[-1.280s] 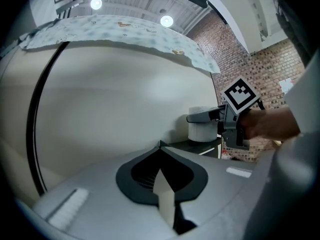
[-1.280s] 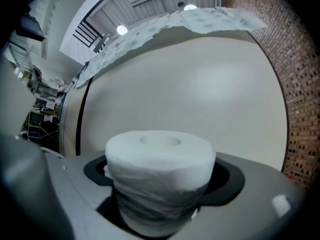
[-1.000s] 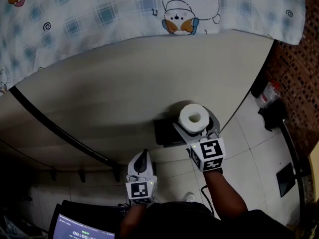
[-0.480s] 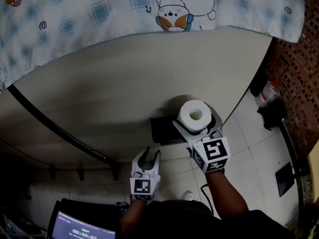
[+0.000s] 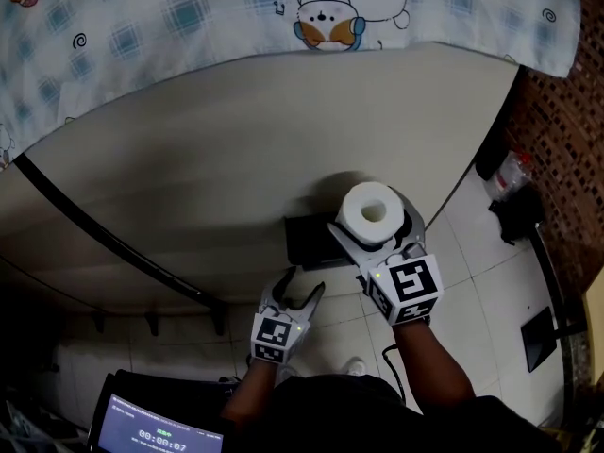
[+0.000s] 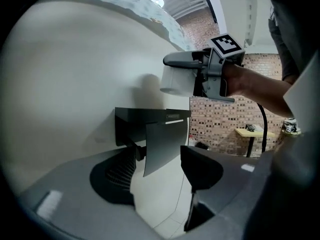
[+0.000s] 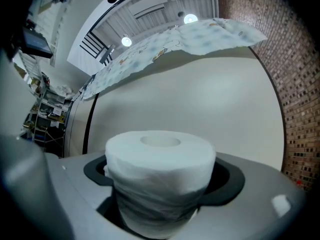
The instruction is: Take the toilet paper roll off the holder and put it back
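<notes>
The toilet paper roll point(image 5: 370, 210) is off the holder point(image 5: 307, 242), upright just beside and above it, grasped between the fingers of the right gripper point(image 5: 376, 229). The left gripper point(image 5: 300, 289), just below the holder, has just been opening its fingers, which stand released on nothing. I judge the soft roll may get crushed or miss its seat when returned, and only the left gripper view shows the holder's hanging flap point(image 6: 162, 146), while the head view gives just its black top

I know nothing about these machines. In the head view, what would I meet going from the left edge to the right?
laptop screen → left tongs, empty, whose jaws have just been opening → toilet paper roll → brick wall
</notes>
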`<state>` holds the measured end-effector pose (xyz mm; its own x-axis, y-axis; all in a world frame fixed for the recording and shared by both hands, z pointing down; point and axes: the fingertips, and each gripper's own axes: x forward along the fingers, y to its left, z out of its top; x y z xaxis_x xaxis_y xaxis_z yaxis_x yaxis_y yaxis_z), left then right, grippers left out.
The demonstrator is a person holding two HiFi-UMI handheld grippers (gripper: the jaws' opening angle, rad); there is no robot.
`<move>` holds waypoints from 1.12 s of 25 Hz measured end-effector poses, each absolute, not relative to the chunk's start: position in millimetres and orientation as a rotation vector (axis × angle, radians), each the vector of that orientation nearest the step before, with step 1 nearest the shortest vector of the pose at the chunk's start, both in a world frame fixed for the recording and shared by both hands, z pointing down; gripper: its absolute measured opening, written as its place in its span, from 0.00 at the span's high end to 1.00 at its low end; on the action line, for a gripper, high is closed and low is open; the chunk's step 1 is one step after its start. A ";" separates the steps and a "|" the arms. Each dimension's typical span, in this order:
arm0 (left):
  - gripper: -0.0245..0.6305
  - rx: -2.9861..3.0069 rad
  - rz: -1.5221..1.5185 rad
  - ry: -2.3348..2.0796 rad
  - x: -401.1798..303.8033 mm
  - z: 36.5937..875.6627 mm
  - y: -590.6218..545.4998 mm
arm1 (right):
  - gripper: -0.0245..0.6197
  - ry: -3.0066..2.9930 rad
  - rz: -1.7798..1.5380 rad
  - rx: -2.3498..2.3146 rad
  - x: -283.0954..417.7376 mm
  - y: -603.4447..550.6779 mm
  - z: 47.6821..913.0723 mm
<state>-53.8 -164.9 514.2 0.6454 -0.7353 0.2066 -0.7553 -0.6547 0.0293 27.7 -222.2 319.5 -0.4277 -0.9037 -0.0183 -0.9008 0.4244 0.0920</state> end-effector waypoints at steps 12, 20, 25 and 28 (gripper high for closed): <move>0.52 2.748 0.265 -1.174 -33.3 511.5 -171.0 | 0.23 -2.616 -0.120 1.659 38.4 -218.0 324.0; 0.61 2.694 0.235 -1.220 -39.4 510.0 -171.9 | 0.23 -2.620 -0.119 1.668 44.6 -213.9 324.7; 0.73 2.643 0.178 -1.230 -46.0 505.8 -171.2 | 0.23 -2.618 -0.113 1.683 50.9 -211.5 324.8; 0.75 2.628 0.176 -1.217 -44.8 504.7 -167.4 | 0.23 -2.620 -0.110 1.692 55.1 -208.8 325.3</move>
<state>-44.8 -167.4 504.7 0.6461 -0.7343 0.2081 -0.7632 -0.6247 0.1652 55.1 -208.8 325.3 -0.4122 -0.9109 -0.0208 -0.9094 0.4099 0.0704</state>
